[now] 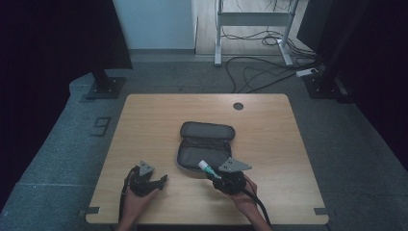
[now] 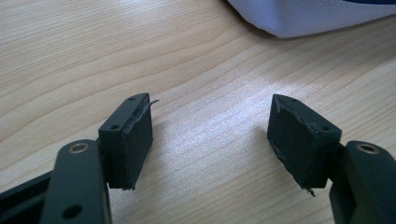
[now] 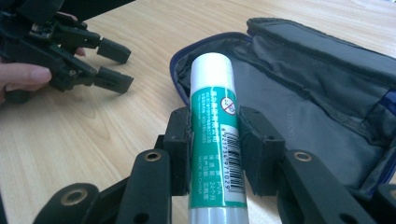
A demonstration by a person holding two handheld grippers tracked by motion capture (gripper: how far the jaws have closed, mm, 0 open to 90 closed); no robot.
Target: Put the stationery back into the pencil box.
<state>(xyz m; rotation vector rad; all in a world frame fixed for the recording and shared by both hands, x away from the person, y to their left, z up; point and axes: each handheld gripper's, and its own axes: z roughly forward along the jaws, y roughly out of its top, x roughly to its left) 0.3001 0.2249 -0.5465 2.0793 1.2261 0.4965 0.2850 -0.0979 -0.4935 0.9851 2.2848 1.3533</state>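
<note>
Hands at the near edge: left gripper [image 1: 161, 180] empty, jaws wide, over the table [image 1: 144, 120]. Right gripper [image 3: 215, 140] clamps the glue stick [image 3: 215, 135] beside the open pouch [image 3: 303, 93]; that smooth tube might slip or snag the rim.

Setting: recording lab or studio bay. Evidence: pale wooden table [image 1: 269, 139] on grey carpet, black curtains [image 1: 57, 33] at both sides, bolted stand bases [image 1: 105, 86], loose cables [image 1: 260, 72] and a white frame [image 1: 252, 19] on the floor, well beyond both grippers' jaws.
</note>
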